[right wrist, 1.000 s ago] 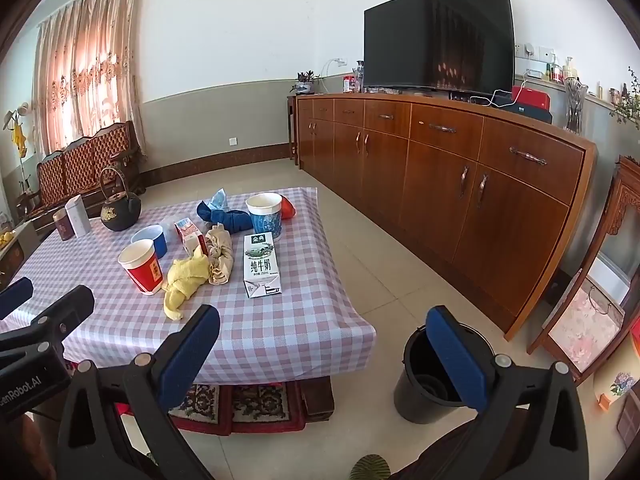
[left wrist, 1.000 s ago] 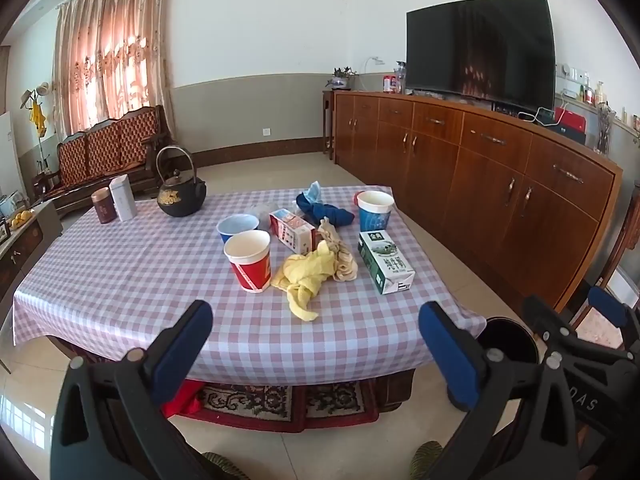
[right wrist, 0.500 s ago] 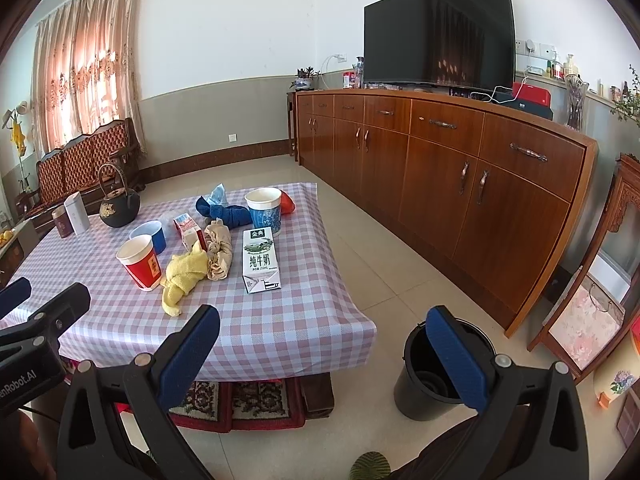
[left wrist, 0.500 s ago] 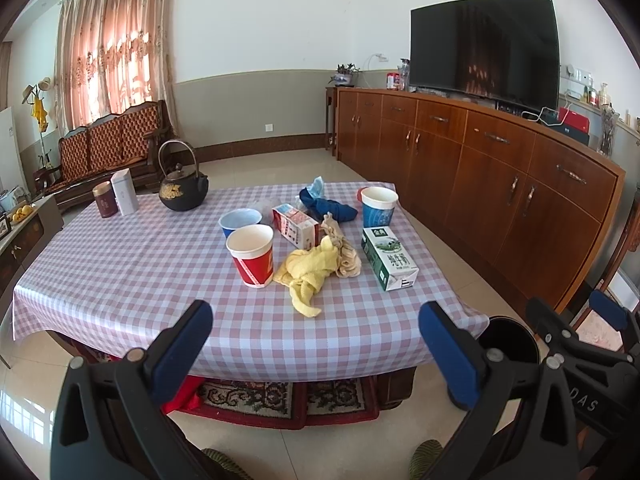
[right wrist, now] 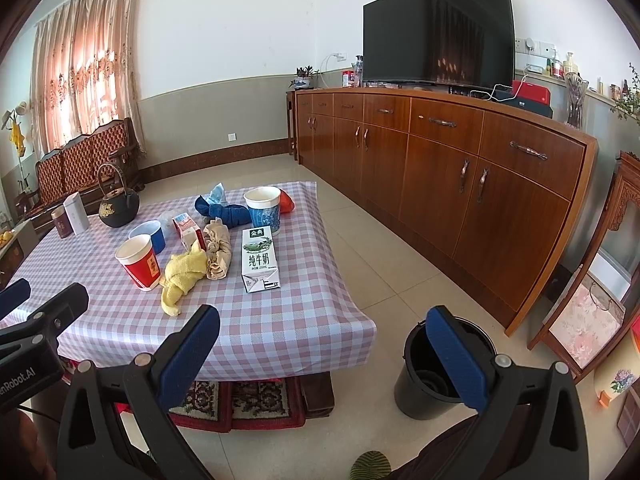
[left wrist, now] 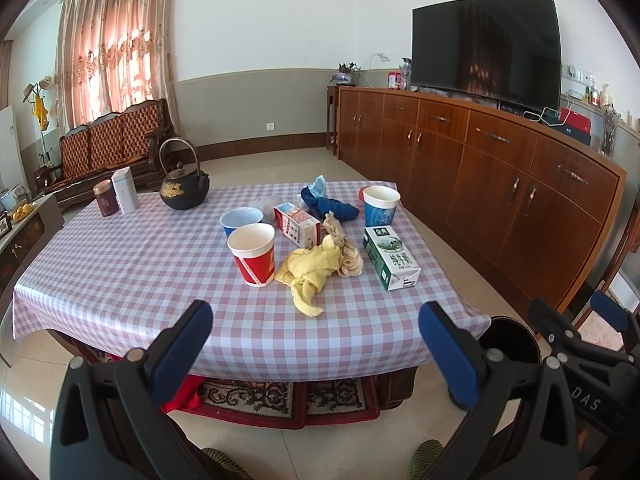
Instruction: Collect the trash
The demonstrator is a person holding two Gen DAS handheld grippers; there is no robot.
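Both grippers have black plastic frames, silver screws and blue padded fingers [left wrist: 182,338]; white lettering marks their sides.

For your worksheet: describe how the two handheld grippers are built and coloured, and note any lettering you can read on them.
Both the left gripper and the right gripper have black plastic frames with silver rivets, and two long fingers faced with blue pads. White lettering shows on their sides: "DAS" on the right one, "nRobot.AI" on the left one. No cables show.

A black kettle [left wrist: 185,191] sits far ahead to the left, with a white tin [left wrist: 125,191] and a brown tin [left wrist: 105,198] just left of it. A long wooden sideboard [right wrist: 460,176] runs along the right, a dark TV [right wrist: 438,32] on top, and a sofa [left wrist: 108,140] stands far left.
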